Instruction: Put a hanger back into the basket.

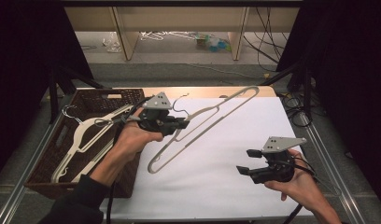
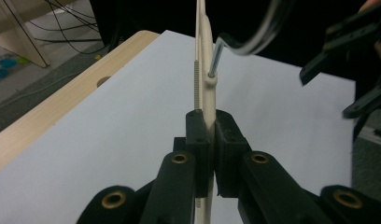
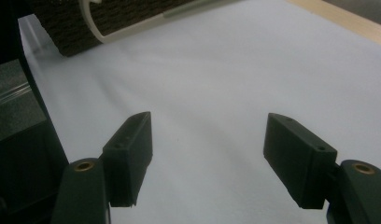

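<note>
A cream plastic hanger (image 1: 247, 91) with a metal hook hangs slantwise above the white sheet, one end pointing to the far right. My left gripper (image 1: 183, 123) is shut on it near the hook. In the left gripper view the hanger (image 2: 205, 56) stands edge-on between the pinched jaws of the left gripper (image 2: 209, 135), with the metal hook (image 2: 244, 44) curling off to the right. My right gripper (image 1: 248, 161) hovers low at the near right, open and holding nothing. In its own view the right gripper (image 3: 209, 154) has only the white sheet between its jaws.
A dark wicker basket (image 1: 104, 92) stands at the table's left with more cream hangers (image 1: 86, 133) in it. A white sheet (image 1: 216, 186) covers the wooden table. The basket's corner (image 3: 62, 28) and a hanger (image 3: 132, 28) show beyond the right gripper. Cables lie on the floor behind.
</note>
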A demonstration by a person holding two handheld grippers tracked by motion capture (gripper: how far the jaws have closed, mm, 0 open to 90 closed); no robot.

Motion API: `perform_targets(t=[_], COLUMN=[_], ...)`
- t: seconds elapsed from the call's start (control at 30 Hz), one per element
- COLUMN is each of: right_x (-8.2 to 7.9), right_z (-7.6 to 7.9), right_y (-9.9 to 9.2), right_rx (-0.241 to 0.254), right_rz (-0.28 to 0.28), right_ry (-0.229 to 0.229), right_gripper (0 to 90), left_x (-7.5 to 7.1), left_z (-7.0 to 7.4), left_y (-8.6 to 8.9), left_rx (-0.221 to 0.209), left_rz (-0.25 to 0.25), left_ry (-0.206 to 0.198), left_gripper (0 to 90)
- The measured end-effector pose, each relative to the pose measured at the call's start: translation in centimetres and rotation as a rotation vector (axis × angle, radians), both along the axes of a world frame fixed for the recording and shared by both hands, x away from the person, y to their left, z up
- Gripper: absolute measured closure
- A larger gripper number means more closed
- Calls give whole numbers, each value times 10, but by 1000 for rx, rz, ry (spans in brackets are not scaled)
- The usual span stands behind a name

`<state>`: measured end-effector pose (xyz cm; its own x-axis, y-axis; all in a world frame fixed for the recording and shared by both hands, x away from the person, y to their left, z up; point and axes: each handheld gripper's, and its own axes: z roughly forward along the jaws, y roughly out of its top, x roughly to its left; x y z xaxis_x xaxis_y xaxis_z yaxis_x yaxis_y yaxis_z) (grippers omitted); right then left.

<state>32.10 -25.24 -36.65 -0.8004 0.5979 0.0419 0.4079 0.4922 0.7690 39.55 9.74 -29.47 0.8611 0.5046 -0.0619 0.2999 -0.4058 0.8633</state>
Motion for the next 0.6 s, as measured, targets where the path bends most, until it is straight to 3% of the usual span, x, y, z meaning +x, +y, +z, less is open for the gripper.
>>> perform_targets(t=[0.13,0.23,0.33,0.6], right_x=[-1,-2,-4,-6], right_z=[-6,-10,-14,-23], right_y=[3,6,9,13], right_rx=[1,0,18,8], right_rz=[15,26,34,52], right_ry=[20,18,12,21], right_gripper=[330,318,304,294], left_x=[0,-2,-5,-7], left_z=[27,46,66,91], left_y=[13,21,31,66], left_rx=[-51,-73,-55,-24], left_rz=[18,20,47,115], left_ry=[26,21,1,-46], left_gripper=[859,859,859,859])
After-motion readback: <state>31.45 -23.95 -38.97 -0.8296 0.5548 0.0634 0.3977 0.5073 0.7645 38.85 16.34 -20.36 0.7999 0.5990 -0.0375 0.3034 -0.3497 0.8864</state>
